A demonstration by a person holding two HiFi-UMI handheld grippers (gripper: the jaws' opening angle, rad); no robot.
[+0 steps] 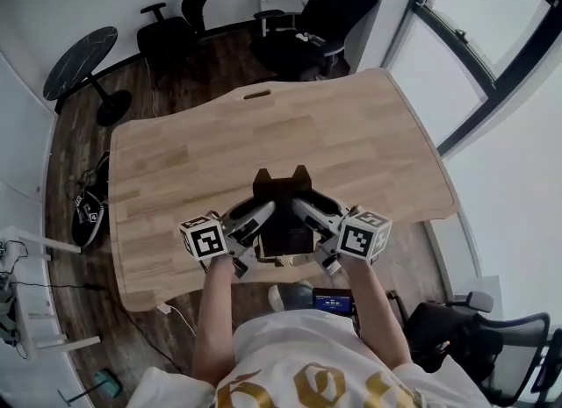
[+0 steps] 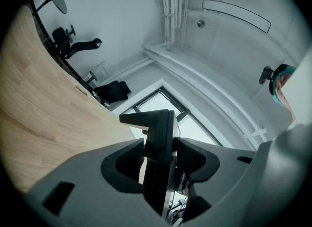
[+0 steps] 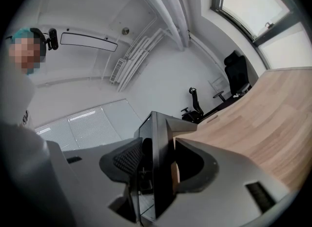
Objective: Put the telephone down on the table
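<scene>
**Head view, lower centre.** The black telephone is held between two hand-held grippers over the near edge of the wooden table. The left gripper clamps its left side and the right gripper its right side. Each gripper view shows both pads pressed against the slim black body, with the jaws part-way closed on it. No view shows whether the base already touches the wood. The tabletop toward the upper middle of the frame is bare (the office chairs and the round side table stand on the floor beyond it).

**Step in hand, as judged:** bringing the telephone over the table and setting it down.

**For a clean set-down:**
- The two grippers should travel together and level with each other, so the body does not twist between the pads.
- The chosen spot should lie well inside the edge, not on the near lip.
- The base should meet the wood flat before either claw lets go.
- Both claws should open together, then draw outward to the sides, so neither drags the telephone.
</scene>
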